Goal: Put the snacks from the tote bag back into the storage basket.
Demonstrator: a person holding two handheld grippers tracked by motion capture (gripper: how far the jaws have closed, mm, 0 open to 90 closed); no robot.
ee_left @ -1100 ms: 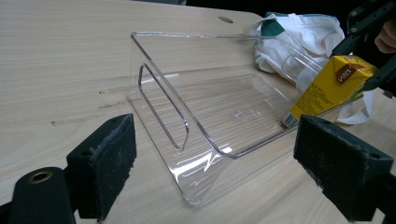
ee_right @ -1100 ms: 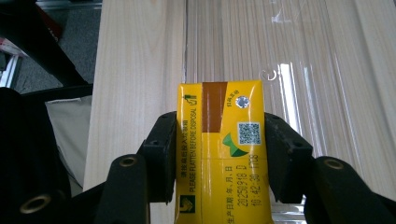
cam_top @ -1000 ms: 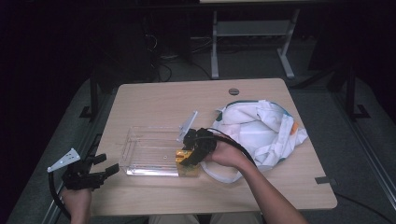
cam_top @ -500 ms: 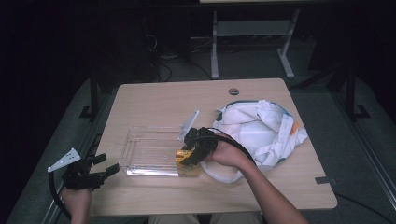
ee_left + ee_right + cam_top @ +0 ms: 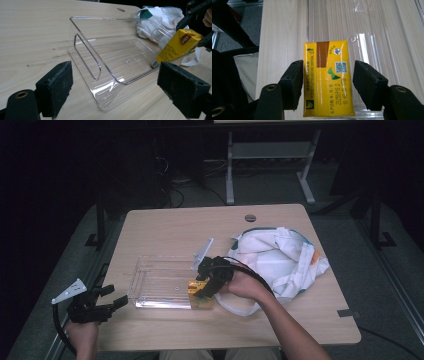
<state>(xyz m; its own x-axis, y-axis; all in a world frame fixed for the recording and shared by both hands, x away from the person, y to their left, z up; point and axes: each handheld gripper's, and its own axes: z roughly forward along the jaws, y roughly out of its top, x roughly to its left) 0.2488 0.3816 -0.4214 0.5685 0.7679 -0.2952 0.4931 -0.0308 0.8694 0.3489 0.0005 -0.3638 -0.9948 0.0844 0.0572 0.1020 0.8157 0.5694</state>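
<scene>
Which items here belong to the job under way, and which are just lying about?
In the job: yellow drink carton, clear plastic tray, right tool.
Lying about: white cloth bag, left tool waiting open off the table's edge.

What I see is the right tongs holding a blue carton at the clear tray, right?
Not quite: the carton is yellow, not blue, as the right gripper view shows. The right tongs do hold it at the clear tray.
</scene>
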